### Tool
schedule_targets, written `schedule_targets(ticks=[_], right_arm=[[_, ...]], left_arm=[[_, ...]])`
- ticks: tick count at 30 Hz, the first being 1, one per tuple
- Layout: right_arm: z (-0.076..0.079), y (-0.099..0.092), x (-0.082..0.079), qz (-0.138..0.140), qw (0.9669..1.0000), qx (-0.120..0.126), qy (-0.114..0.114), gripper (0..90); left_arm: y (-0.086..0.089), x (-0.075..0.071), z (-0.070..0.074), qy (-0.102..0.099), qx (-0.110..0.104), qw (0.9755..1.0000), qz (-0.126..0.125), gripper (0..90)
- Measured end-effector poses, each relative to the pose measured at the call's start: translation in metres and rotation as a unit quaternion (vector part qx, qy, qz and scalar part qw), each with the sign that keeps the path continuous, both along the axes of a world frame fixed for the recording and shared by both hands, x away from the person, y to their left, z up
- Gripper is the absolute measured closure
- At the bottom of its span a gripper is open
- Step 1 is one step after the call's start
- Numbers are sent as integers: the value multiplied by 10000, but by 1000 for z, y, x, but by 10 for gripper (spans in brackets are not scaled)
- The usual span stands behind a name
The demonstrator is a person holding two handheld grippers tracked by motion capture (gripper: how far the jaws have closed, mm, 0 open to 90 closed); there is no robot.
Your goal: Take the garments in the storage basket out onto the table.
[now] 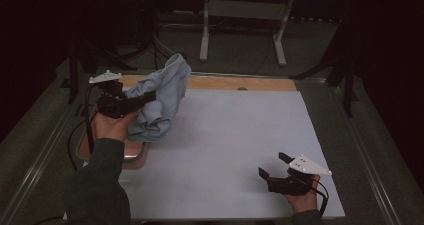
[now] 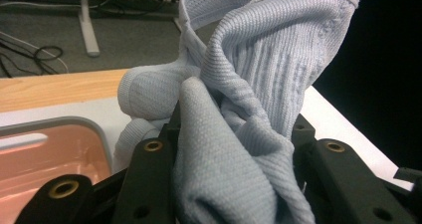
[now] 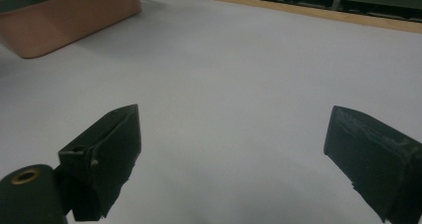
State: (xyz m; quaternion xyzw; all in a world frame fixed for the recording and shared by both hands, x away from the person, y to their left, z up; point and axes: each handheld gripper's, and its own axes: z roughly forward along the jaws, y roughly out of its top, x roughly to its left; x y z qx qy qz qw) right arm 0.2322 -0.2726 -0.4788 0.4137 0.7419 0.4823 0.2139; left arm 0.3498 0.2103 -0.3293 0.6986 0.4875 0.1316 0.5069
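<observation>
Right now your pale blue garment (image 1: 162, 97) hangs bunched above the desk's (image 1: 235, 135) left side, over the pink tray (image 1: 132, 152), clamped between your left gripper's (image 1: 131, 101) 2 fingers. Your right gripper (image 1: 272, 167) rests near the desk's front right corner, its fingers spread apart and empty.

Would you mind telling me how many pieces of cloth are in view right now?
1: a pale blue ribbed knit cloth, bunched and clamped in the left gripper, lifted above the salmon-pink tray at the table's left edge. Its folds could conceal a second piece.
</observation>
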Motion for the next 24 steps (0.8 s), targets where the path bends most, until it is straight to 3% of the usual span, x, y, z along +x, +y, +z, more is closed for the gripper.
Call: schedule_targets(ticks=[24], right_arm=[[0,0,0,23,10000,-16,16,80]], left_arm=[[-44,10,-22,178,-27,9993,-327,617]])
